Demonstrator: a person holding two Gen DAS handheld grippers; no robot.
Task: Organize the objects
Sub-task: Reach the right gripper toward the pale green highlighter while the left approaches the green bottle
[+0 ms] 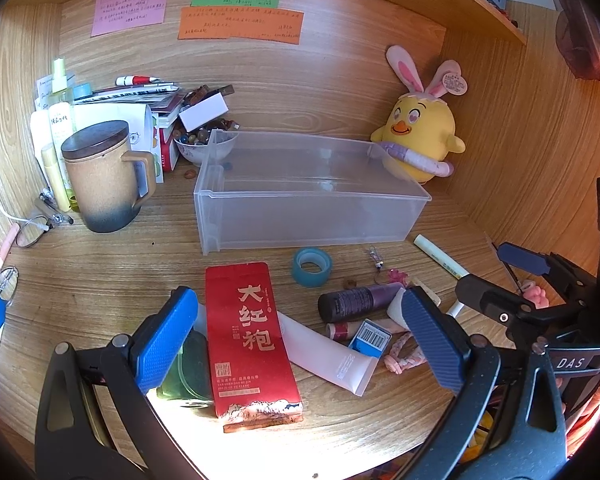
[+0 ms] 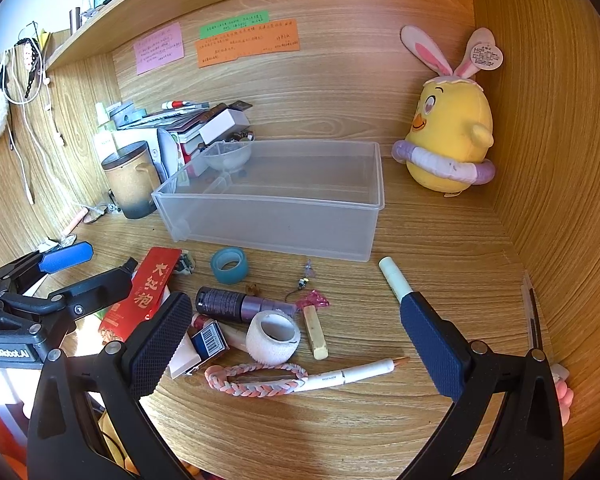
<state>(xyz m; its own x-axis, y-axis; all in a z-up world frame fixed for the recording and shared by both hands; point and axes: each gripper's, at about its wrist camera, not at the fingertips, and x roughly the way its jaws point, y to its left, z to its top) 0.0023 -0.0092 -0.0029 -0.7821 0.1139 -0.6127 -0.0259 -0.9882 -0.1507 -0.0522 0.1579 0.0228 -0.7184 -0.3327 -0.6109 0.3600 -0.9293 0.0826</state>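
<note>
Red packet (image 1: 252,344) bears gold characters "大红袍". Right gripper (image 2: 296,340) body, seen from the left wrist view, reads "DAS". Left gripper (image 1: 296,336) body, seen from the right wrist view, reads "GenRobot.AI". Sticky notes' (image 1: 240,22) handwriting illegible.

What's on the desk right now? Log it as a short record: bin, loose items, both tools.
bin: clear plastic bin, nothing visible inside
in front of bin: blue tape roll, red tea packet, dark bottle, white tape roll, braided band, white pen
right of bin: yellow chick plush
left tool: open, holding nothing
right tool: open, holding nothing
</note>
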